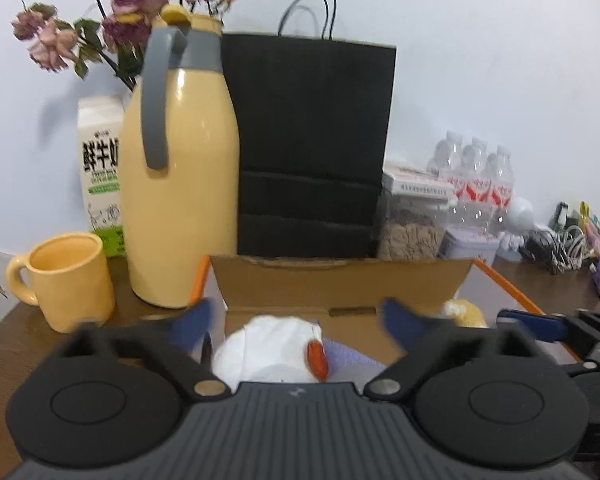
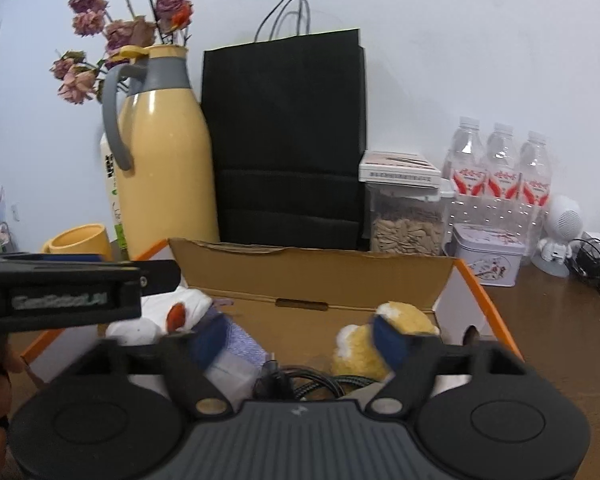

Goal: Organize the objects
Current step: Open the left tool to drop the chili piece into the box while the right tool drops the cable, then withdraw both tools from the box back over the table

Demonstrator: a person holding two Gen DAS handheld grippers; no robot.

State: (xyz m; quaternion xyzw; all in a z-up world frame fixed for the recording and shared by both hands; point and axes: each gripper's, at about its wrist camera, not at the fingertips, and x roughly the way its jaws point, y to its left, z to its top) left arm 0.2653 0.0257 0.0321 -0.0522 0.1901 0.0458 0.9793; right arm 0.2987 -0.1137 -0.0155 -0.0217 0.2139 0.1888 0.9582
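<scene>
**Both grippers wide over the box**

Over on the left, the left gripper (image 1: 296, 320) hangs spread wide, nothing held, the white plush duck (image 1: 272, 350) lying beneath it in the cardboard box (image 2: 312, 276). Across to the right, the right gripper (image 2: 304, 338) gapes just as empty above the black cable (image 2: 300, 384), yellow plush toy (image 2: 364, 344) beside it. Looks like drop-off time; next, I'd say, back out and find more clutter.
</scene>
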